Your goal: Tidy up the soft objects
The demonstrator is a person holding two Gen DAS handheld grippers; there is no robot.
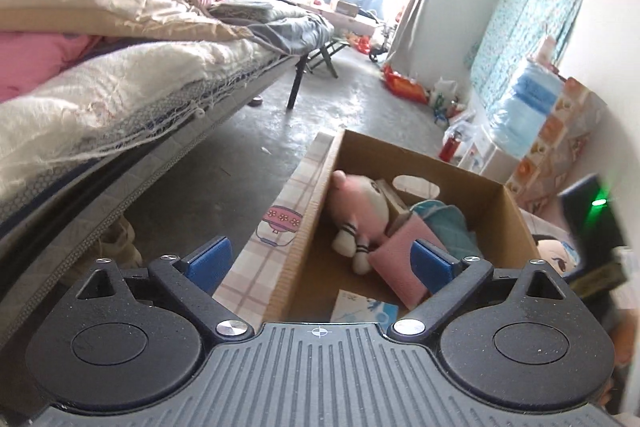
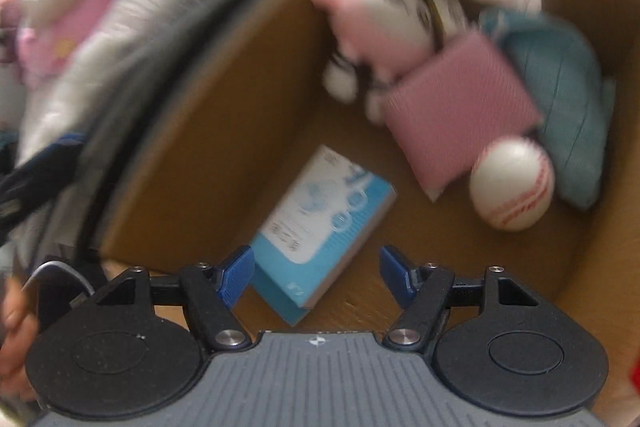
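Observation:
An open cardboard box [image 1: 496, 195] stands on the floor beside the bed. In it lie a pink and white plush toy [image 1: 360, 215], a pink pad [image 1: 404, 259], a teal cushion [image 1: 448, 227] and a blue and white packet [image 1: 364, 311]. The right wrist view, blurred, shows the box [image 2: 248, 115], plush toy [image 2: 376, 23], pink pad [image 2: 456, 107], teal cushion [image 2: 564, 107], packet [image 2: 324, 223] and a white ball with red stitching [image 2: 512, 183]. My left gripper [image 1: 320, 263] is open and empty over the box's left wall. My right gripper [image 2: 316, 271] is open and empty above the packet.
A bed [image 1: 120, 99] with piled bedding fills the left. A doll's face [image 1: 556, 255] shows right of the box. Water bottles [image 1: 524, 107], a patterned box [image 1: 560, 147] and clutter line the right wall. Bare concrete floor [image 1: 320, 107] runs toward the window.

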